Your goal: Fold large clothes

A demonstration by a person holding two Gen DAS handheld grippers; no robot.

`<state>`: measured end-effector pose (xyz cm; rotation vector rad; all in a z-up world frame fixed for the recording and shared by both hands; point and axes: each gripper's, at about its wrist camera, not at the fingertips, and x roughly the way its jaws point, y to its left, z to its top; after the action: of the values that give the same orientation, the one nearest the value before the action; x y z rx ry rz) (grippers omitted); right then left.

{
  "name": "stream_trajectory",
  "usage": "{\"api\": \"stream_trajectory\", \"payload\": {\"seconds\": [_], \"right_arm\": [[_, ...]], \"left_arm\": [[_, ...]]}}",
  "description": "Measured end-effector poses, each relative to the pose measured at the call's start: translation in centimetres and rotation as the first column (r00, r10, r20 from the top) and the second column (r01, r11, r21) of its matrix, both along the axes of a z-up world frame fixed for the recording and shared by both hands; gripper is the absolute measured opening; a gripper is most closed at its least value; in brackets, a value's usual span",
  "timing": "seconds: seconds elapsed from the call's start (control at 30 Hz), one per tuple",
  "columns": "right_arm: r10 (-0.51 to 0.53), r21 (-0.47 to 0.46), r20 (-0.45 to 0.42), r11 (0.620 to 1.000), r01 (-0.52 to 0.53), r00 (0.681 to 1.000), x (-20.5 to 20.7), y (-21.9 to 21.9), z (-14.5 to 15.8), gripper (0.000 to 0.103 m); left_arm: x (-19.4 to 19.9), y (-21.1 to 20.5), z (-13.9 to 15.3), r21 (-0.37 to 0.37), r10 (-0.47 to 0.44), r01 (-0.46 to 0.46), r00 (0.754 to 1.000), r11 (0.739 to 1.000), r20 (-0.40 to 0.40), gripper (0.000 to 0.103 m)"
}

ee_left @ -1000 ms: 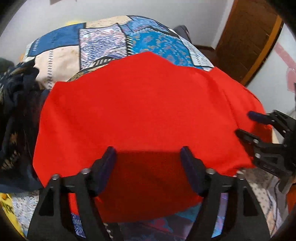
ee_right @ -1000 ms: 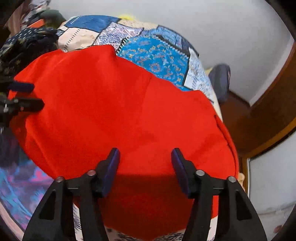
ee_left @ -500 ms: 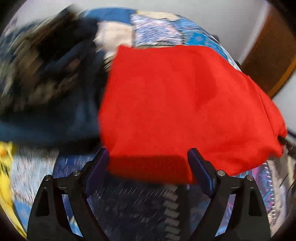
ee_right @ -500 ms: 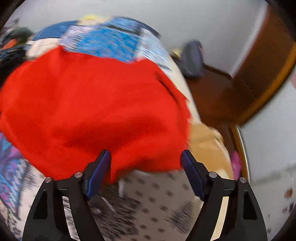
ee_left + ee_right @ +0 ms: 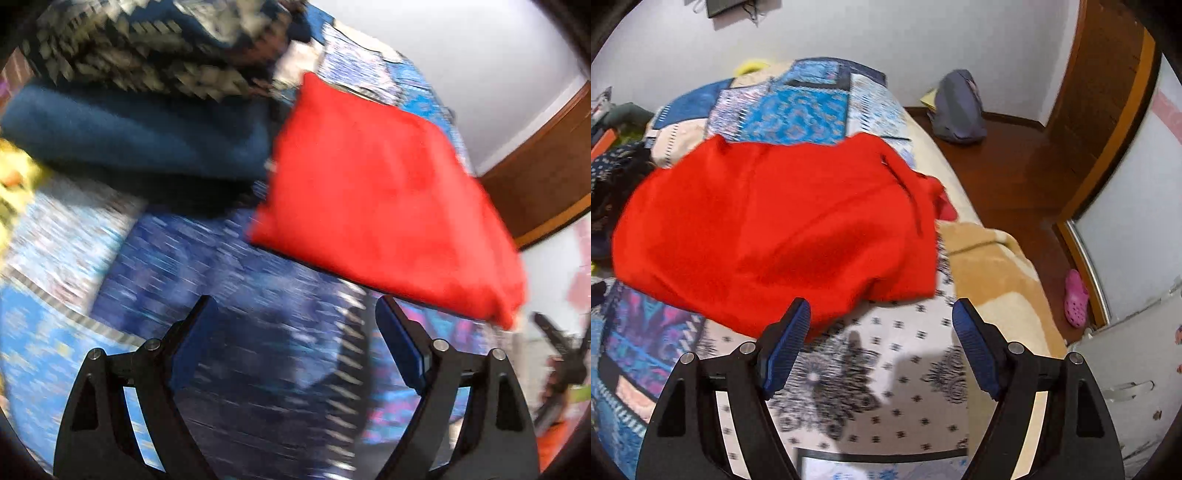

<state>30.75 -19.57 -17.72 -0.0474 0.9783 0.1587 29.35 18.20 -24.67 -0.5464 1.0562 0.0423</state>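
Observation:
A folded red garment [image 5: 384, 199] lies on a patchwork bedspread [image 5: 258, 350]. In the right wrist view the red garment [image 5: 775, 229] lies ahead and to the left. My left gripper [image 5: 295, 325] is open and empty, held back from the garment's near edge, over the bedspread. My right gripper [image 5: 881, 325] is open and empty, just short of the garment's near right corner, above a white patterned patch [image 5: 886, 387]. The right gripper also shows at the right edge of the left wrist view [image 5: 561, 354]. The left view is motion-blurred.
A heap of dark blue and patterned clothes [image 5: 140, 110] lies left of the red garment. A tan blanket [image 5: 990, 266] lies at the bed's right edge. Beyond it are wooden floor, a grey bag [image 5: 956, 107], a pink shoe [image 5: 1076, 302] and a door [image 5: 1108, 92].
Both grippers have pulled back from over the red garment and swung apart, the left to the left, the right to the right. The garment now lies clear of both sets of fingers.

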Motion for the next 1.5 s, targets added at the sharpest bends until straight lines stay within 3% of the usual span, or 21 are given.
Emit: {"api": "stream_trajectory", "payload": {"seconds": [0.13,0.23,0.33,0.47,0.73,0.8,0.87,0.93,1.0,1.07,1.2,1.33,1.5], "right_arm": [[0.049,0.028,0.012,0.998,-0.050,0.999,0.1,2.1,0.1,0.076],[0.077,0.033,0.019,0.996,-0.078,0.997,0.1,3.5,0.0,0.076],[0.093,0.026,0.023,0.995,-0.094,0.995,0.1,4.5,-0.2,0.076],[0.106,0.043,0.024,0.993,-0.107,0.994,0.4,5.2,-0.5,0.076],[0.036,0.132,-0.046,0.991,-0.029,0.998,2.2,5.9,-2.4,0.076],[0.037,0.145,-0.048,0.989,-0.029,0.998,2.1,6.1,-2.5,0.076],[0.036,0.136,-0.040,0.990,-0.030,0.999,1.6,6.2,-2.4,0.076],[0.032,0.115,-0.043,0.993,-0.027,0.999,1.1,6.2,-2.3,0.076],[0.031,0.102,-0.047,0.994,-0.026,0.998,0.9,6.1,-2.2,0.076],[0.030,0.095,-0.040,0.995,-0.026,0.999,0.4,5.6,-1.6,0.076],[0.026,0.098,-0.012,0.995,-0.024,1.000,0.7,5.1,0.1,0.076],[0.044,0.094,0.016,0.995,-0.046,0.999,2.1,6.0,1.5,0.076],[0.090,0.113,0.023,0.989,-0.092,0.996,4.7,9.9,3.2,0.076]], "left_arm": [[1.0,-1.5,-0.7,-0.167,-0.038,0.044,0.998,0.985,0.041,0.087],[2.0,-1.5,-1.2,-0.221,-0.008,0.022,0.998,0.975,0.062,0.088],[3.1,-0.4,-2.3,-0.335,0.051,-0.024,0.996,0.942,0.074,0.088],[4.0,0.2,-3.7,-0.399,0.090,-0.042,0.991,0.916,0.103,0.087],[7.9,-0.1,-3.8,-0.353,0.161,-0.113,0.981,0.929,0.109,0.087],[8.9,-0.7,-3.6,-0.306,0.138,-0.096,0.983,0.947,0.119,0.087],[10.3,-1.9,-3.1,-0.210,0.109,-0.082,0.987,0.974,0.120,0.087],[10.9,-2.6,-2.3,-0.105,0.106,-0.093,0.986,0.990,0.126,0.066],[11.5,-3.0,-1.6,-0.078,0.108,-0.098,0.984,0.992,0.145,0.028],[12.1,-3.0,-0.9,-0.089,0.123,-0.110,0.981,0.990,0.151,0.016],[11.9,-3.7,2.8,-0.043,0.115,-0.108,0.968,0.993,0.223,0.008],[9.2,-3.5,8.4,-0.144,0.153,-0.107,0.922,0.984,0.357,0.005],[7.8,-4.0,13.9,-0.066,0.112,-0.092,0.879,0.994,0.463,0.004]]}}
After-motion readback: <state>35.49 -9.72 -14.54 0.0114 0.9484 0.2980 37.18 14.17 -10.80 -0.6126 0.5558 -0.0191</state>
